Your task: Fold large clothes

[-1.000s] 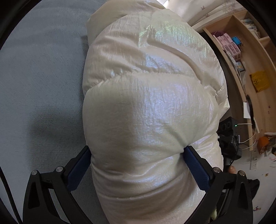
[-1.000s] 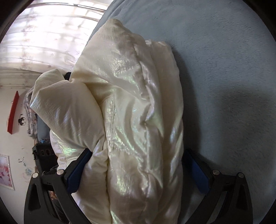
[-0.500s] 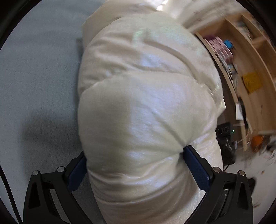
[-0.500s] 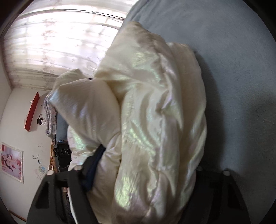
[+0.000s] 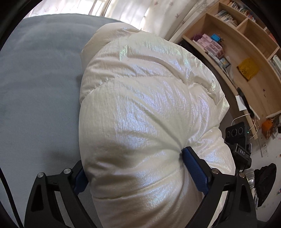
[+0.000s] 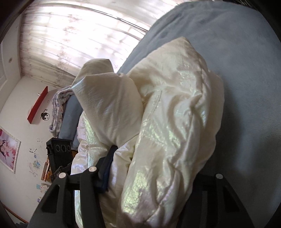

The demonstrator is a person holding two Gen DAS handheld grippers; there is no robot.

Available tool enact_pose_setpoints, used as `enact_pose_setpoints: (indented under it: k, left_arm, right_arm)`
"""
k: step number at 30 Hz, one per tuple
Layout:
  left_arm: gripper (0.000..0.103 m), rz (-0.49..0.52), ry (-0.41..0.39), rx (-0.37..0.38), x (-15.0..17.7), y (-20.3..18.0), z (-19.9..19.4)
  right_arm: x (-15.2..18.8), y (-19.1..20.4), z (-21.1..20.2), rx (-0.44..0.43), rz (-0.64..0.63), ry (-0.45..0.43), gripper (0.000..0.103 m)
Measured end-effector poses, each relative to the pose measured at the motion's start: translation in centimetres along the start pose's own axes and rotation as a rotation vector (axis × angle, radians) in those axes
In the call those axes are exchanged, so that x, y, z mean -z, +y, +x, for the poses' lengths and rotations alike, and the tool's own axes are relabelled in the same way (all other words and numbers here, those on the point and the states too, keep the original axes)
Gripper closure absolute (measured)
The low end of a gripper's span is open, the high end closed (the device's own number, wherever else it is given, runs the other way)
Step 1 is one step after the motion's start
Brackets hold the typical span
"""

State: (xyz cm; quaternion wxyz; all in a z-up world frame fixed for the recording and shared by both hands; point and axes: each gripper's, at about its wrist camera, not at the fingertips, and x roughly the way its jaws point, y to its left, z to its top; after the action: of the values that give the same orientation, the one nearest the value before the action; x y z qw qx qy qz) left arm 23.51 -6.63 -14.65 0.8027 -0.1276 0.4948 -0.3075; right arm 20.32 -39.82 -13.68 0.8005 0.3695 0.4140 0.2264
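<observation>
The puffy cream jacket (image 5: 145, 122) is bundled into a thick roll on the grey-blue bed (image 5: 35, 91), lying along the bed's edge on the shelf side, with part of it hanging past that edge. A second ago it filled both views and lay low on the bed; now more of the room shows around it, the curtained window (image 5: 140, 14) has come into the left wrist view, and the bundle looks lifted at the near end.

The left tool (image 5: 135, 168) is clamped wide around the fat end of the roll, both blue pads dented into the padding; its jaws have just been closing slightly with the jacket between them. The right tool (image 6: 154, 168) grasps a gathered fold of the jacket (image 6: 166, 131); its jaws have just been closing a good deal, and the left finger (image 6: 107, 168) now sits much further in than before, pressed against the fabric. The right finger is hidden under the cloth.

Beyond the bed edge, the left view shows a wooden bookshelf (image 5: 237, 52) with pink boxes (image 5: 209, 43), a yellow bag (image 5: 248, 69) and books, and the other tool's black camera body (image 5: 237, 133) just past the jacket. The right view shows a folded lilac blanket (image 6: 58, 108) at the far end of the bed, a red wall shelf (image 6: 37, 105) and a framed picture (image 6: 7, 149).

The jacket's shell is glossy and crinkled with a pearly green-blue sheen, quilted into soft rounded sections. The bed cover is matte and fuzzy.
</observation>
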Motion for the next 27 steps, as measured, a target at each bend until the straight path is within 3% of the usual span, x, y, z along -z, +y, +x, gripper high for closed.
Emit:
enact_pose_setpoints:
  k: [7, 13, 21, 27]
  left_arm:
    - [0.009, 0.012, -0.091, -0.009, -1.6, 0.1, -8.2]
    - [0.009, 0.013, -0.201, -0.064, -4.8, 3.4, -17.5]
    - [0.009, 0.0, -0.271, -0.166, -12.2, 13.2, -26.1]
    - [0.009, 0.002, -0.263, -0.203, -18.0, 22.9, -26.3]
  right_arm:
    - [-1.4, 6.9, 1.1, -0.053, -0.077, -0.027, 0.05]
    - [-4.3, 15.2, 5.9, -0.12, -0.157, -0.021, 0.05]
    - [-10.2, 23.8, 19.3, -0.223, -0.22, 0.031, 0.05]
    - [-14.1, 24.7, 30.7, -0.256, -0.222, 0.047, 0.05]
